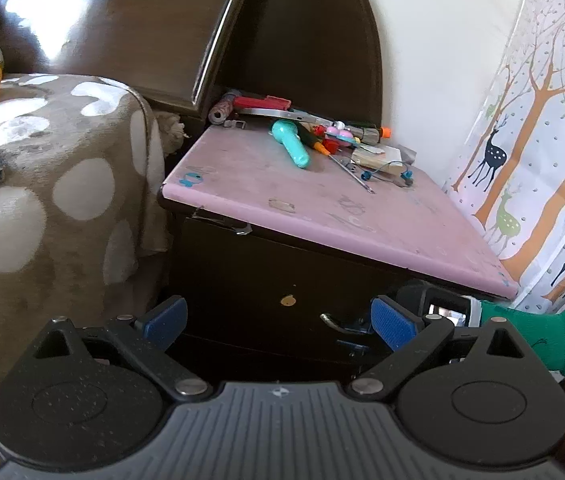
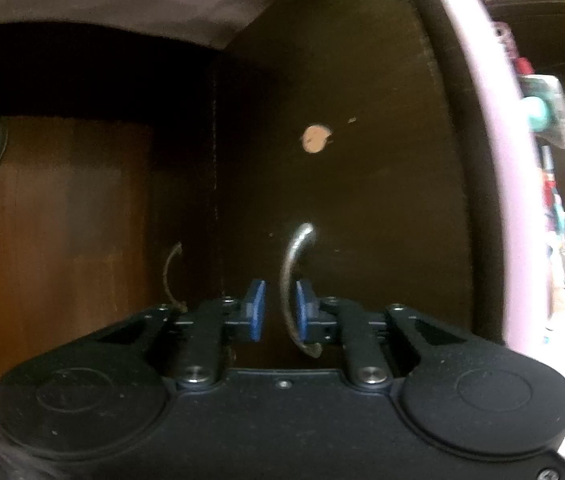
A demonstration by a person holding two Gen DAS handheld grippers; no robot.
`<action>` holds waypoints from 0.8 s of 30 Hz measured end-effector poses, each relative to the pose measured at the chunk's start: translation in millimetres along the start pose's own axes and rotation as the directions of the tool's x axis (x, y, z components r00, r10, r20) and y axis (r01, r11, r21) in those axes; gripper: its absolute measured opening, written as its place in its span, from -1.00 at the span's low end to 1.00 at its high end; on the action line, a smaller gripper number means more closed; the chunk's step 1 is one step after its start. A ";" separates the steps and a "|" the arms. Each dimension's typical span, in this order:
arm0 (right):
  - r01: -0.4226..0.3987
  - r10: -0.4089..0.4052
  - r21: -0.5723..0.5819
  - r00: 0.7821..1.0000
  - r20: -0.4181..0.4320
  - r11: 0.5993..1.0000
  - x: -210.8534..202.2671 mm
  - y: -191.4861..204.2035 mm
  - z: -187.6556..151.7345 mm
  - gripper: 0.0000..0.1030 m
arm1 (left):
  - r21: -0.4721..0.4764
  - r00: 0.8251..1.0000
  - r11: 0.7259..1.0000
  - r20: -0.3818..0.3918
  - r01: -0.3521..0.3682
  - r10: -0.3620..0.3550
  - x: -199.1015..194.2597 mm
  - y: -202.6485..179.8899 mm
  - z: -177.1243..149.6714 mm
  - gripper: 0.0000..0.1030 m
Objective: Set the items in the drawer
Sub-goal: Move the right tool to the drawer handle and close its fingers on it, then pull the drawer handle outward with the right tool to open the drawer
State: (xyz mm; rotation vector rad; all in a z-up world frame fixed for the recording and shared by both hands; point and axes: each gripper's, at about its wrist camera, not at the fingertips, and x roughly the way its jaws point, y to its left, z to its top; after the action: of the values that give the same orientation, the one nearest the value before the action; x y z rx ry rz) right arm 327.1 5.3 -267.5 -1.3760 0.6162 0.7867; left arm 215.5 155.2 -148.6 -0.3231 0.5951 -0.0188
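Left gripper (image 1: 278,320): blue pads spread wide, nothing between them, held level. Right gripper (image 2: 277,312): rolled sideways, pads narrowly parted, one touching metal between them; green-gloved hand (image 1: 530,332) behind it.

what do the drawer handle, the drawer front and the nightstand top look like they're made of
Drawer handle: likely metal, a thin curved silvery bar, dull and worn. Drawer front: dark brown wood or veneer, faint grain, semi-gloss, with a pale round spot. Nightstand top: a smooth matte pink surface, maybe laminate or a mat; scuffed and marked, so the exact material is unclear.
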 end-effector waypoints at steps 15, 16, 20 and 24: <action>-0.093 0.093 -0.014 0.996 -0.002 0.996 -41.6 15.4 -3.6 -0.68 | 0.014 0.998 1.000 0.065 0.023 -0.024 -11.9 -4.9 5.7 0.81; -0.092 0.092 -0.013 0.996 0.002 0.996 -47.1 19.0 -4.7 -0.68 | 0.018 0.998 1.000 0.066 0.024 -0.025 -12.2 -6.0 5.9 0.81; -0.115 0.115 0.015 0.993 0.015 0.993 -64.5 27.1 -5.8 -0.66 | 0.027 0.998 0.999 0.061 0.023 -0.024 -12.2 -8.5 4.0 0.81; -0.158 0.157 0.030 0.987 0.032 0.987 -88.5 42.1 -11.7 -0.67 | 0.033 0.998 0.999 0.060 0.017 -0.019 -12.4 -9.7 3.2 0.81</action>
State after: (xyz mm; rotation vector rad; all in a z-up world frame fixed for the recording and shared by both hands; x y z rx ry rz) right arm 240.6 -16.9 -225.4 -1.2946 0.7180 0.9180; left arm 207.7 148.3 -136.4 -0.2967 0.5314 -0.0360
